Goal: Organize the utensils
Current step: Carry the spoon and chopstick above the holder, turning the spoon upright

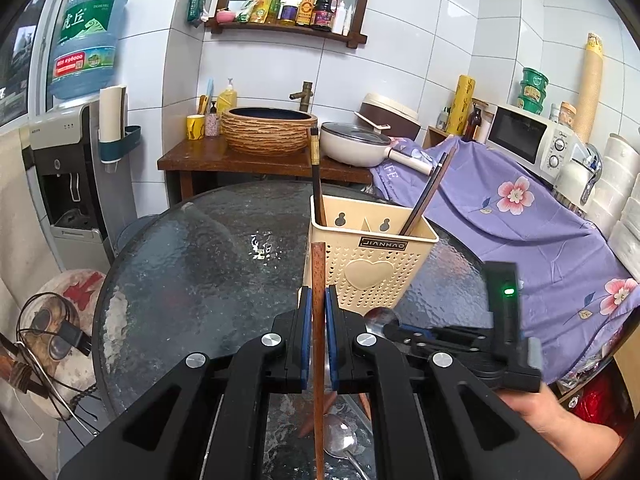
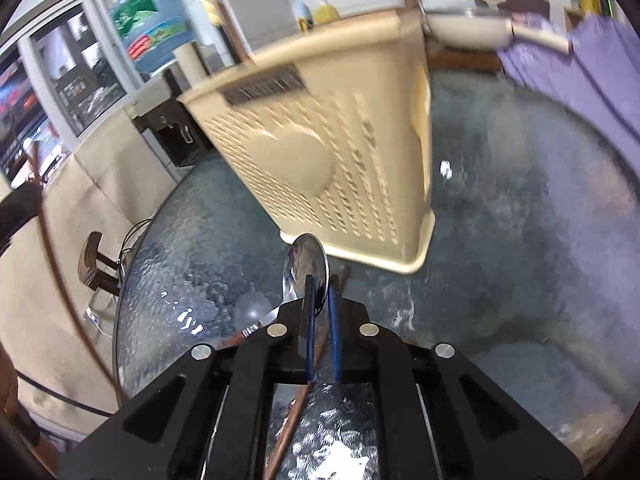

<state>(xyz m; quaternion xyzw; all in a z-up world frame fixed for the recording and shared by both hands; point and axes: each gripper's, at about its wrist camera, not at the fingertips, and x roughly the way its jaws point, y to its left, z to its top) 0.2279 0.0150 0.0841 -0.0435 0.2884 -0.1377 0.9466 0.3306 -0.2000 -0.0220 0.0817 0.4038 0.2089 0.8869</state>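
Observation:
A beige perforated utensil holder (image 1: 372, 264) stands on the round glass table (image 1: 192, 264); dark chopsticks (image 1: 318, 184) lean inside it. My left gripper (image 1: 319, 300) is shut on a brown wooden chopstick (image 1: 318, 268), held upright just left of the holder. My right gripper (image 2: 320, 284) is shut on a metal spoon (image 2: 305, 264), its bowl raised in front of the holder (image 2: 320, 148); that gripper shows in the left wrist view (image 1: 404, 330) too. Another spoon (image 1: 340, 440) and wooden chopsticks (image 2: 296, 412) lie on the glass below.
A purple floral cloth (image 1: 520, 216) covers the counter on the right, with a microwave (image 1: 528, 140) behind. A basin (image 1: 268, 130) and a white pan (image 1: 356, 144) sit on a wooden stand behind the table. A water dispenser (image 1: 68, 184) stands left.

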